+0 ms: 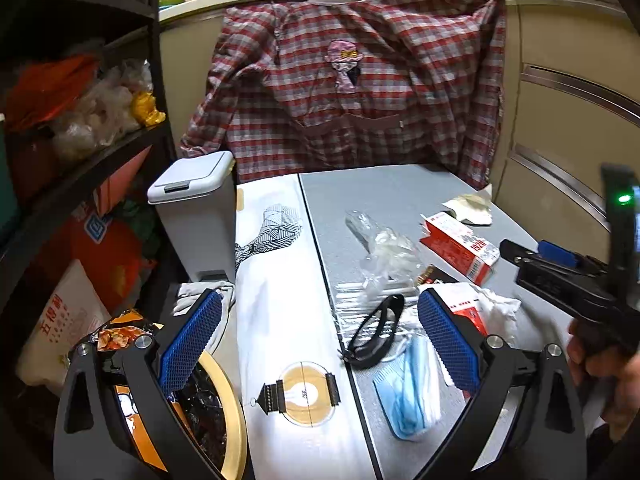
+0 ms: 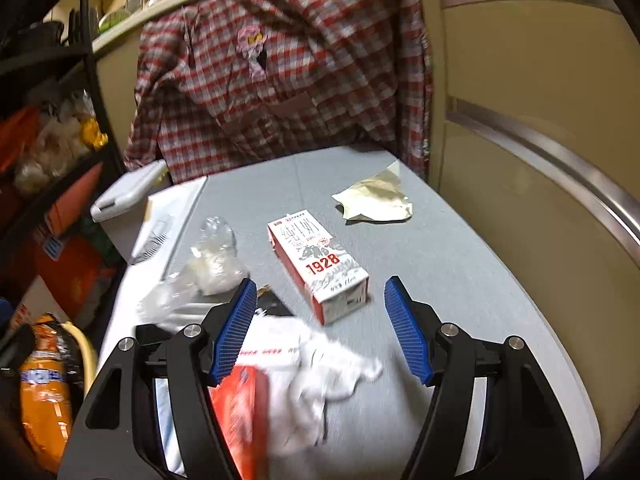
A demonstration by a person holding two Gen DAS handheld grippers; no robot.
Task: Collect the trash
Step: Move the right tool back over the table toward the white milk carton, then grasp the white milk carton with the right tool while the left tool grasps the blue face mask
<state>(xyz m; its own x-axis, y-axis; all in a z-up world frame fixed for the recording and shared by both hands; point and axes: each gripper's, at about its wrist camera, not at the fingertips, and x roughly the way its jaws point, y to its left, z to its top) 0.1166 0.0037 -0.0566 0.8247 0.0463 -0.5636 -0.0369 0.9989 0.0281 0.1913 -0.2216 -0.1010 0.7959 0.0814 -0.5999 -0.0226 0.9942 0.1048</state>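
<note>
Trash lies on a grey table (image 1: pixel 384 196): a red-and-white milk carton (image 1: pixel 460 248) (image 2: pixel 320 264), crumpled clear plastic (image 1: pixel 384 252) (image 2: pixel 212 260), a beige wrapper (image 1: pixel 468 208) (image 2: pixel 376 198), a blue face mask (image 1: pixel 412 392), a black band (image 1: pixel 376 330), white tissue (image 2: pixel 320 376) and a red-and-white pack (image 2: pixel 240 404). My left gripper (image 1: pixel 320 332) is open and empty above the mask and band. My right gripper (image 2: pixel 320 320) is open and empty just short of the carton; it also shows in the left wrist view (image 1: pixel 560 272).
A closed grey lidded bin (image 1: pixel 192 208) (image 2: pixel 124 192) stands at the table's left edge. A round basket (image 1: pixel 224 412) with snack bags sits lower left. A plaid shirt (image 1: pixel 352 92) hangs behind the table. Cluttered black shelves (image 1: pixel 80 128) stand left, beige cabinets (image 2: pixel 540 160) right.
</note>
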